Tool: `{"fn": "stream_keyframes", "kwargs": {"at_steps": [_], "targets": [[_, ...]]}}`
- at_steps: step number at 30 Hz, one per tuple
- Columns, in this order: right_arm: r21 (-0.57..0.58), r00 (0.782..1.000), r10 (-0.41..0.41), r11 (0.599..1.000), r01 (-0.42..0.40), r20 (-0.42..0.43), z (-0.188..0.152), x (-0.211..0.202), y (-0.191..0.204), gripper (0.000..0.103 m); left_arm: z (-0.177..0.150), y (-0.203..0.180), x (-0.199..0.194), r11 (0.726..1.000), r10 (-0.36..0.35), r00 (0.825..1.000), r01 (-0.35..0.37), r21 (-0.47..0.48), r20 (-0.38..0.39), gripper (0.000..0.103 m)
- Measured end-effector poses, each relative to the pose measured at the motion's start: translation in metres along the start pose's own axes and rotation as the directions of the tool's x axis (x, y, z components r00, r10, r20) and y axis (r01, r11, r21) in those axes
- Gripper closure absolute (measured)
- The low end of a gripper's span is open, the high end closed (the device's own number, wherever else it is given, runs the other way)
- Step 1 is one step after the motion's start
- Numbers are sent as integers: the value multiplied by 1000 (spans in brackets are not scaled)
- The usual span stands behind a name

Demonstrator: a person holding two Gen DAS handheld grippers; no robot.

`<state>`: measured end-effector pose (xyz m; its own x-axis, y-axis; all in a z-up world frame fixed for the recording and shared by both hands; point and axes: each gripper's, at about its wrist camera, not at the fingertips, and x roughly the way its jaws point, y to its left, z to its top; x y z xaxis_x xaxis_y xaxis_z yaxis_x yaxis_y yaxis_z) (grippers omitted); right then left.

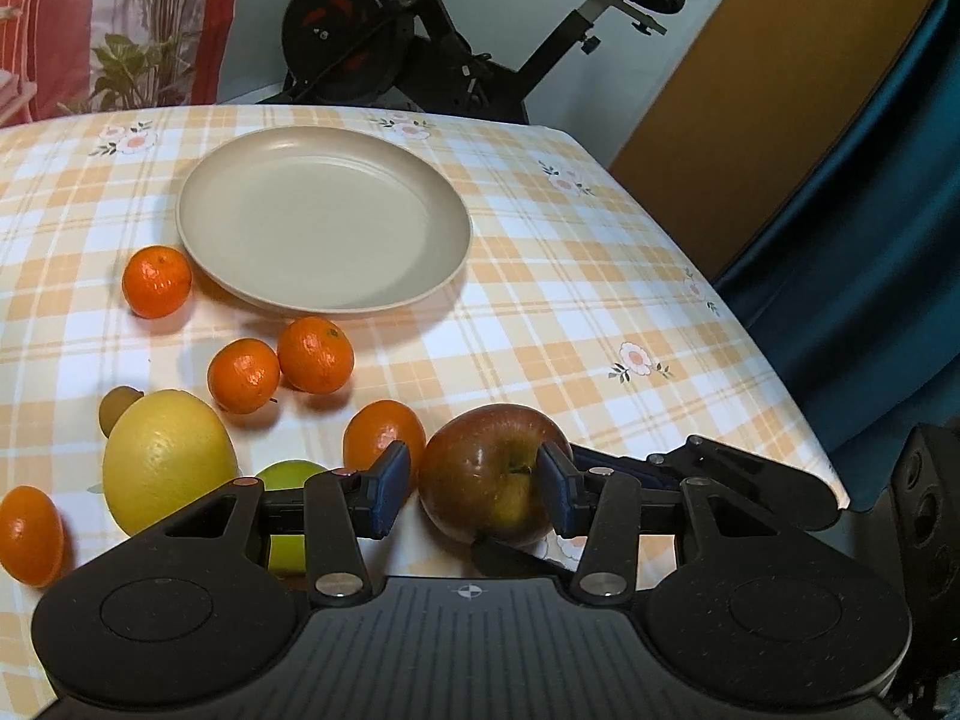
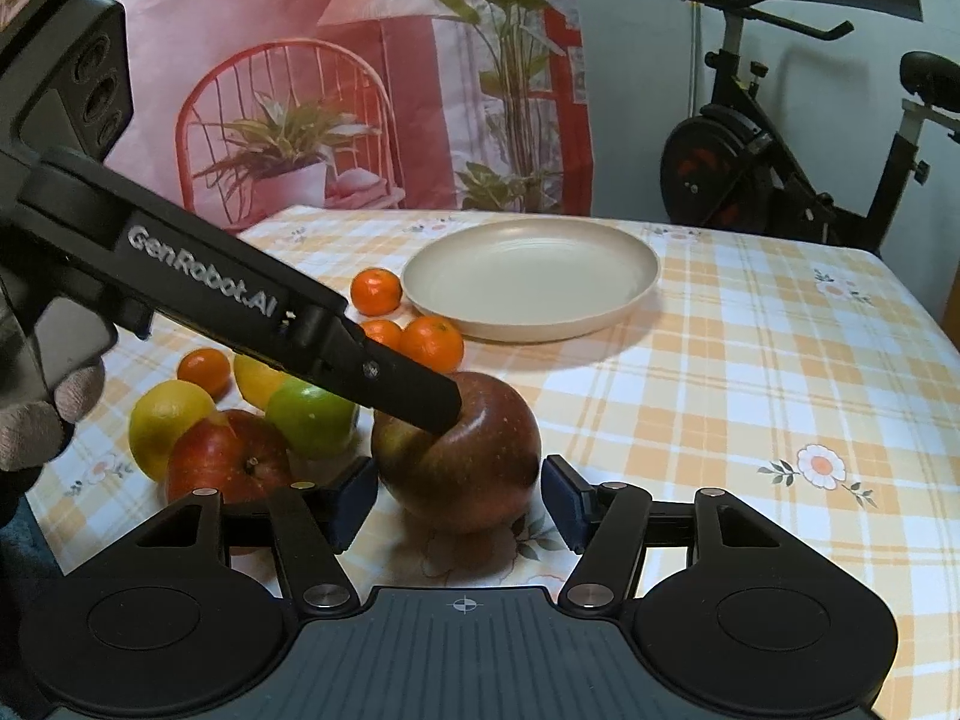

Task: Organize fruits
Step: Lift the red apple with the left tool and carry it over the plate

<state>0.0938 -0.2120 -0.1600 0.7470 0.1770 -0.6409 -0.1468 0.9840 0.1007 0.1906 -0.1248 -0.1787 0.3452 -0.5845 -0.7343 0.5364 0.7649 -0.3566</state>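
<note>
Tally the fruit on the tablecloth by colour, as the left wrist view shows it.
Orange fruit: 5
Yellow fruit: 1
Green fruit, partly hidden: 1
Red apple: 1
Small brownish fruit, kind unclear: 1
Total: 9

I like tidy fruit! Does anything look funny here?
Yes. The left gripper and right gripper both crowd one red apple, a left finger poking its top. The plate sits bare, tangerines loose beside it.
</note>
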Motion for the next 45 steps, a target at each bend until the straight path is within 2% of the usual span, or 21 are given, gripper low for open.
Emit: {"fn": "stream_keyframes", "kwargs": {"at_steps": [10, 14, 19, 25, 34, 38, 45], "targets": [[5, 1000, -1, 1000, 1, 1, 0, 9, -3, 44, 2, 4, 5, 999, -31, 1000, 31, -34, 2, 54], [15, 1000, 10, 1000, -10, 0, 1, 8, -4, 45, 3, 4, 5, 998, -44, 999, 44, -34, -1, 58], [31, 999, 23, 999, -24, 28, 10, -1, -4, 45, 7, 1, -9, 998, -53, 998, 54, -28, 44, 58], [-25, 996, 35, 999, -33, 77, 42, -14, 5, 45, 24, -1, -41, 998, -55, 990, 59, -27, 133, 58], [-117, 979, 83, 991, -62, 186, 115, -28, 26, 45, 62, -5, -99, 1000, -15, 957, 13, 8, 289, 58], [-141, 975, 106, 987, -79, 195, 136, -15, 32, 45, 73, 3, -103, 1000, 7, 954, -9, 6, 301, 58], [-141, 981, 129, 984, -108, 143, 141, 20, 32, 45, 82, 24, -85, 999, 30, 966, -25, -23, 258, 58]]}}
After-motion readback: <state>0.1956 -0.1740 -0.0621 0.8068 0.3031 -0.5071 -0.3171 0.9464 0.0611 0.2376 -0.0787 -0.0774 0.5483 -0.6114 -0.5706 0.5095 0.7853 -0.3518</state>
